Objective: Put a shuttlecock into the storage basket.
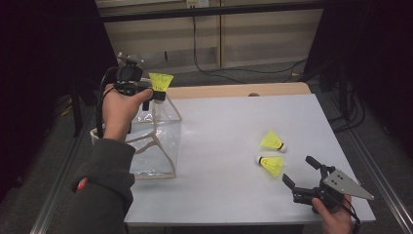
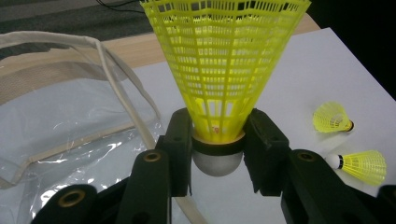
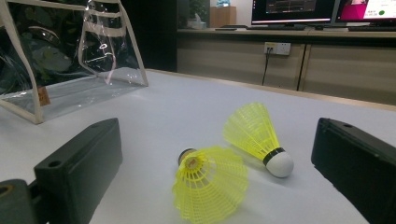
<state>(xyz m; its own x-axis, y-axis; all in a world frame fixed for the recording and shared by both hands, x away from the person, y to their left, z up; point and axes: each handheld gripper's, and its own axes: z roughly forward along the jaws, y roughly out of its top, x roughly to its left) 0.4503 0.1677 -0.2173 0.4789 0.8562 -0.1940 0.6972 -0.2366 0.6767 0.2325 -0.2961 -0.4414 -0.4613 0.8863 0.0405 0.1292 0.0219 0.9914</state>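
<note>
Left claw [image 1: 155,93] raised over the clear bag [image 1: 156,141], clamped on the cork base of a yellow shuttlecock [image 1: 161,81]; long axis upright, skirt up. Right claw [image 1: 301,171] low at the white surface [image 1: 224,141], jaws spread wide, released, facing two shuttlecocks [image 1: 272,153] lying on their sides.

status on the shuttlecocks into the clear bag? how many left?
Done: nothing visibly in the clear bag yet, though its contents are hard to read. In hand: the left gripper clamps one yellow shuttlecock by its cork, above the bag. Left: two shuttlecocks lie on the white table, in front of the open right gripper.
</note>
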